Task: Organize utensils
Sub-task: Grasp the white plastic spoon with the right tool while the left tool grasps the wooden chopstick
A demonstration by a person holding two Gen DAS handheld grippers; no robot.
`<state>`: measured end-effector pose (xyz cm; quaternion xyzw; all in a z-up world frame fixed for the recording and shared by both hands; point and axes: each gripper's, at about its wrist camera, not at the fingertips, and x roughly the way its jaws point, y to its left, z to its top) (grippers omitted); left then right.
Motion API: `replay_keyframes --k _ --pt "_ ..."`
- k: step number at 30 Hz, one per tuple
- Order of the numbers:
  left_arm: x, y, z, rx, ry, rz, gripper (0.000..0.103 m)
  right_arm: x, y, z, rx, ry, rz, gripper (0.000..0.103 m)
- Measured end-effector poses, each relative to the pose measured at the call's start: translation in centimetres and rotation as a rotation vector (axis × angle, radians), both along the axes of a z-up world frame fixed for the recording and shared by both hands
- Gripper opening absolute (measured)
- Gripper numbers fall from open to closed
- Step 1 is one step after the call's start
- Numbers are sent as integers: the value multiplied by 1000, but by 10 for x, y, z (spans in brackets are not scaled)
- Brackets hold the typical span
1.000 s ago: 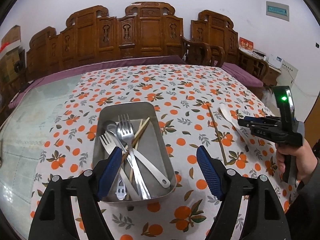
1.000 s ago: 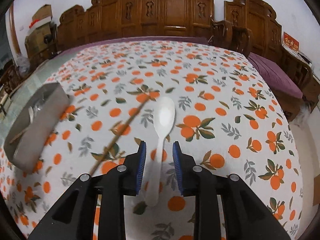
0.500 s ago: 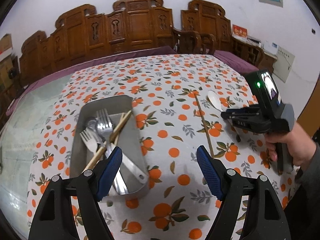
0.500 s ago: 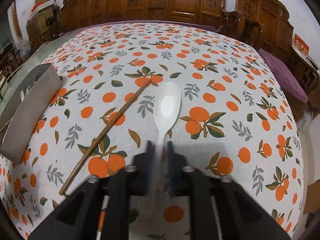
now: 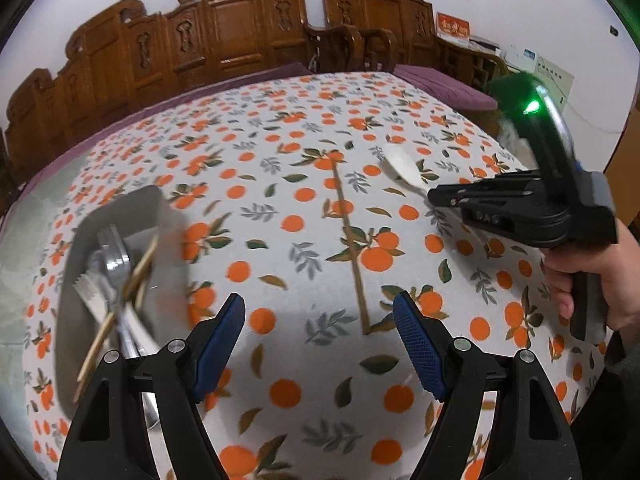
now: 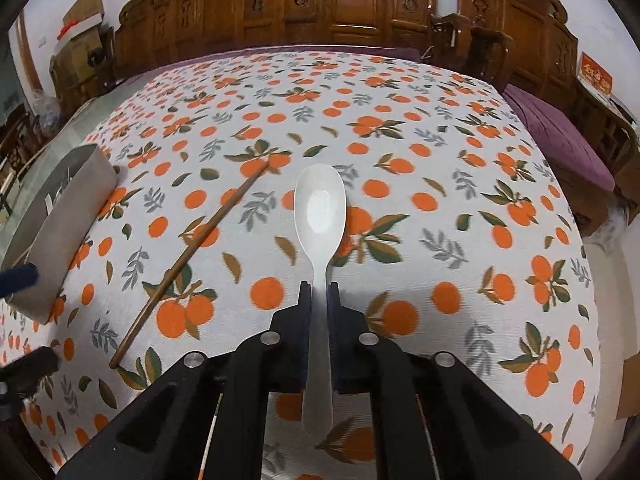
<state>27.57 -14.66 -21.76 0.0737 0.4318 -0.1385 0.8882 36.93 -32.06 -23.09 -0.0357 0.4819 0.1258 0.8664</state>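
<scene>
Right hand-held gripper [image 6: 319,292] points steeply down at the bench [image 6: 460,184]. Its jaws have just been closing and are now clamped on the handle of the white spoon [image 6: 320,216]; the bowl sticks out ahead and the handle end runs back between the fingers. In the left view a hand [image 5: 600,272] grips its black handle at the right edge, green light on.

Left hand-held gripper [image 5: 319,338] tilts down over bare orange-print cloth, jaws wide apart, nothing between the blue pads [image 5: 416,344].

One brown chopstick [image 6: 192,252] lies loose on the cloth just left of the spoon, not touching it. Its near end sits just ahead of the left gripper's right pad.

Metal tray [image 5: 68,320] sits left, holding forks [image 5: 112,264] and chopsticks, blurred. Cloth is open between tray and chopstick, and wide open right of the spoon. Carved wooden chairs [image 6: 360,0] line the far edge.
</scene>
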Motion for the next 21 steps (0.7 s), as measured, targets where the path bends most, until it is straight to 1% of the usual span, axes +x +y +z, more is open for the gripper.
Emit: replay_keyframes --k 3,6,9,10,12,14,15,16,17,18,21 --pt "11 -10 -8 3 22 -10 63 2 -8 0 16 -1 -16 9" --pt "22 -18 -16 5 44 -16 53 3 -13 2 31 -5 -25 9" --pt "31 -26 -23 15 56 -25 51 4 -15 4 44 -11 -30 9" --pt "33 -29 -25 20 57 -29 42 5 -16 4 48 -11 -31 9" --pt "38 -35 -30 30 70 -38 34 5 -17 4 53 -12 -33 9" --pt "42 -39 -33 36 75 -42 32 6 -18 4 59 -10 -35 9" --pt "44 -42 -35 41 74 -45 28 6 -18 5 63 -11 -35 9" --pt "46 -44 -36 44 76 -46 25 6 -18 5 66 -12 -34 9" --pt "49 -45 -38 47 83 -44 25 6 -18 6 68 -13 -34 9" --pt "51 -46 -40 46 86 -42 21 6 -17 6 70 -12 -32 9" --pt "58 -48 -41 44 86 -35 20 5 -17 6 74 -13 -31 9"
